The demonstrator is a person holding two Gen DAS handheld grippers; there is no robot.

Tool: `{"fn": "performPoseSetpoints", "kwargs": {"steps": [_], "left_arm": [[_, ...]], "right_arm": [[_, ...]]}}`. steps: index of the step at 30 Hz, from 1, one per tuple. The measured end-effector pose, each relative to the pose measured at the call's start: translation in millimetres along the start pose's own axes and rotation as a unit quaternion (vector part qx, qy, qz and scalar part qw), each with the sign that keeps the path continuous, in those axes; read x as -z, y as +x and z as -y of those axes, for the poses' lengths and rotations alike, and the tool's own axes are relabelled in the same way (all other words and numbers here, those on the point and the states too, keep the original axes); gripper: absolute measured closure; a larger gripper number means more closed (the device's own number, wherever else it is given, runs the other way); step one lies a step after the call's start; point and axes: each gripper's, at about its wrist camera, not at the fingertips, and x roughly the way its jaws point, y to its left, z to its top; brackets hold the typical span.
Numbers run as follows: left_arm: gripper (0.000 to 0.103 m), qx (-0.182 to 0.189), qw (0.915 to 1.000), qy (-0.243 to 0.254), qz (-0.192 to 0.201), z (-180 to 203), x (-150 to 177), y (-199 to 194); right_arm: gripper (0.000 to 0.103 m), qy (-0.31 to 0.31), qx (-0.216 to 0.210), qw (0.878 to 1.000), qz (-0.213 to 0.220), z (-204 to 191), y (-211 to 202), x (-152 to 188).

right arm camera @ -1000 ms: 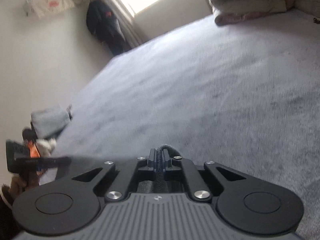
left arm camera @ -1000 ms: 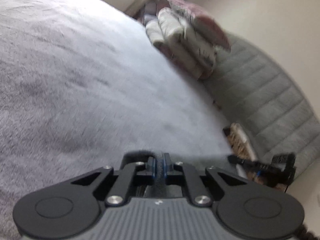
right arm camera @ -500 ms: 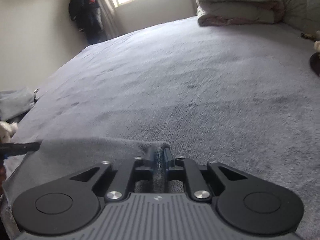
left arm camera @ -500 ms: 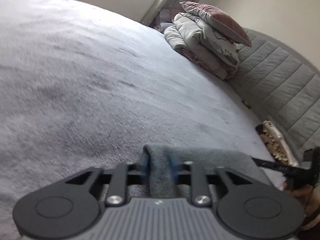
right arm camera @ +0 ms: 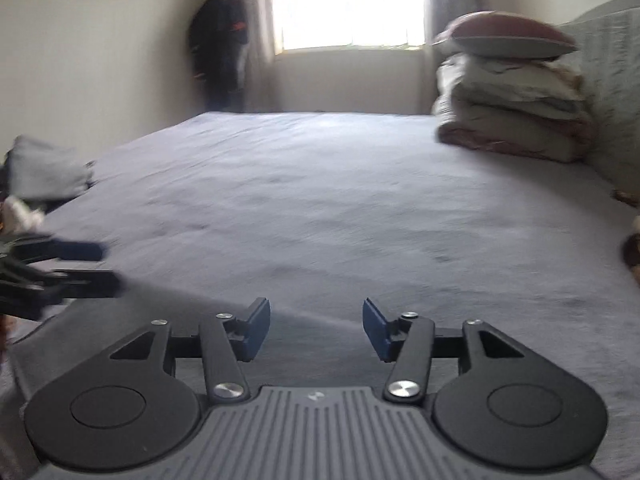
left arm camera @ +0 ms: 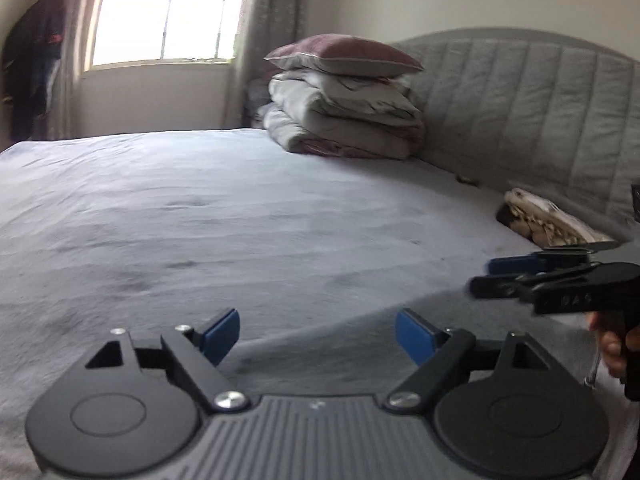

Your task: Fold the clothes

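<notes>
A dark grey garment [left arm camera: 320, 356] lies spread flat on the near edge of the lilac-grey bed [left arm camera: 240, 220]. My left gripper [left arm camera: 318, 334] hovers just over it with its jaws opening. The blue pads [left arm camera: 220, 334] stand wide apart and press on nothing. The cloth shows below the gap. In the right wrist view the garment [right arm camera: 312, 360] also lies under my right gripper [right arm camera: 316, 328]. Its jaws are opening too, with the pads clear of the fabric. Each gripper shows in the other's view: the right gripper [left arm camera: 486, 276] at the right, the left gripper [right arm camera: 100, 266] at the left.
Folded quilts under a maroon pillow [left arm camera: 344, 112] are stacked at the far right by the padded headboard [left arm camera: 540, 120]. A patterned cloth [left arm camera: 548, 224] lies beside the headboard. Folded grey clothes [right arm camera: 44, 172] sit off the bed's left edge. A person's hand [left arm camera: 612, 344] holds the right gripper.
Both grippers were shut on folds of the dark garment and have let go, their jaws spreading wide. Both rolled to level, and the cloth now lies flat on the bed.
</notes>
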Motion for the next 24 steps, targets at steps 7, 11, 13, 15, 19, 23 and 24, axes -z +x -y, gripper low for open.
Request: {"fn": "performPoseSetpoints", "kwargs": {"steps": [7,11,13,15,19,23,24], "left_arm": [[0.009,-0.008,0.9975,0.042,-0.056,5.6,16.7,30.5],[0.003,-0.015,0.9958,0.076,-0.049,9.9,26.8,23.9],[0.002,-0.014,0.9965,0.068,-0.048,6.9,27.9,23.2],[0.000,-0.011,0.9972,0.055,-0.050,3.2,28.6,22.9],[0.000,-0.007,0.9976,0.041,-0.055,-1.0,30.8,23.6],[0.000,0.002,0.9975,0.040,-0.058,-3.8,32.9,23.3],[0.000,0.005,0.9976,0.038,-0.058,-5.7,33.7,22.0]], "right_arm": [[0.045,-0.048,-0.004,0.998,-0.034,-12.4,23.6,15.3],[0.044,-0.048,-0.028,0.998,-0.021,-2.1,21.9,21.0],[0.044,-0.042,-0.039,0.998,-0.018,3.4,18.2,22.7],[0.044,-0.045,-0.043,0.998,-0.016,5.8,14.0,24.8],[0.044,-0.051,-0.048,0.997,-0.013,11.1,7.4,29.6],[0.043,-0.045,-0.053,0.998,-0.011,21.0,1.1,35.1],[0.043,-0.042,-0.056,0.997,-0.011,24.5,-0.4,36.2]]}}
